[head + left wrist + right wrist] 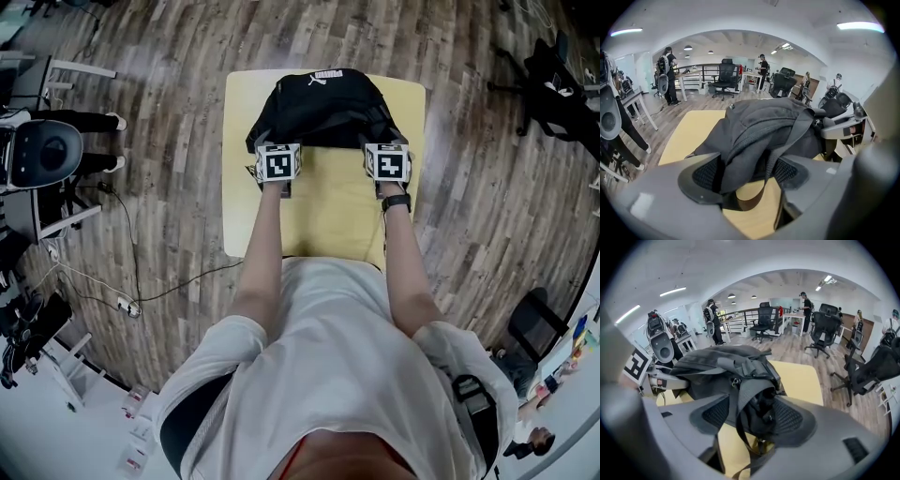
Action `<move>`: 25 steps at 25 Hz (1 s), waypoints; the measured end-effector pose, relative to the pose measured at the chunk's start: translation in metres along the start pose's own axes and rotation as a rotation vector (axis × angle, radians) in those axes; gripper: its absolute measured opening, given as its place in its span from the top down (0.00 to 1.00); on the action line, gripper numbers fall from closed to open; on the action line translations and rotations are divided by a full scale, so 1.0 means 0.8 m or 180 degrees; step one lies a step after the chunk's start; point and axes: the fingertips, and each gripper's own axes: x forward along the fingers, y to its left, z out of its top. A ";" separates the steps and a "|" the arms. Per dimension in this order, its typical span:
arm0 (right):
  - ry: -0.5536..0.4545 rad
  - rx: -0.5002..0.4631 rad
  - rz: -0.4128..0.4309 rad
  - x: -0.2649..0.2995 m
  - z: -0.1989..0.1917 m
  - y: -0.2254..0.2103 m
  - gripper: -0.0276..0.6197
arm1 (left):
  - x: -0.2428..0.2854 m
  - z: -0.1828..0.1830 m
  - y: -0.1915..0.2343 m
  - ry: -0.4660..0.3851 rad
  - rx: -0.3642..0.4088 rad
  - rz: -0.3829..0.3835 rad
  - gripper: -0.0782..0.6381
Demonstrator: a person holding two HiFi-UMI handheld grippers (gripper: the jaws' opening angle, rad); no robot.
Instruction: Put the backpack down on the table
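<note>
A black backpack (319,108) lies on the far half of the small yellow table (328,211). My two grippers sit at its near edge, the left gripper (277,148) at its left corner and the right gripper (388,148) at its right corner. In the left gripper view the left gripper (745,172) has its pads apart, with loose backpack fabric (754,126) and a strap hanging between them. In the right gripper view the right gripper (752,416) is also open, with a shoulder strap (750,394) and buckle hanging slack in the gap over the tabletop.
Wooden floor surrounds the table. A black office chair (558,84) stands at the far right, black equipment on a stand (42,155) at the left, and a power strip with cables (127,305) on the floor. More chairs, desks and people fill the room beyond.
</note>
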 end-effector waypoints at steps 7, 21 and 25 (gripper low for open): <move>-0.0174 -0.0039 0.0035 -0.036 0.005 0.003 0.50 | -0.045 0.000 0.005 -0.0166 -0.0054 0.0054 0.34; -0.0854 -0.0056 0.0044 -0.117 0.065 0.031 0.50 | -0.153 0.078 -0.010 -0.0965 -0.0032 0.0103 0.34; -0.1100 -0.0093 0.0045 -0.148 0.093 0.037 0.50 | -0.186 0.106 -0.024 -0.1208 0.0025 0.0097 0.34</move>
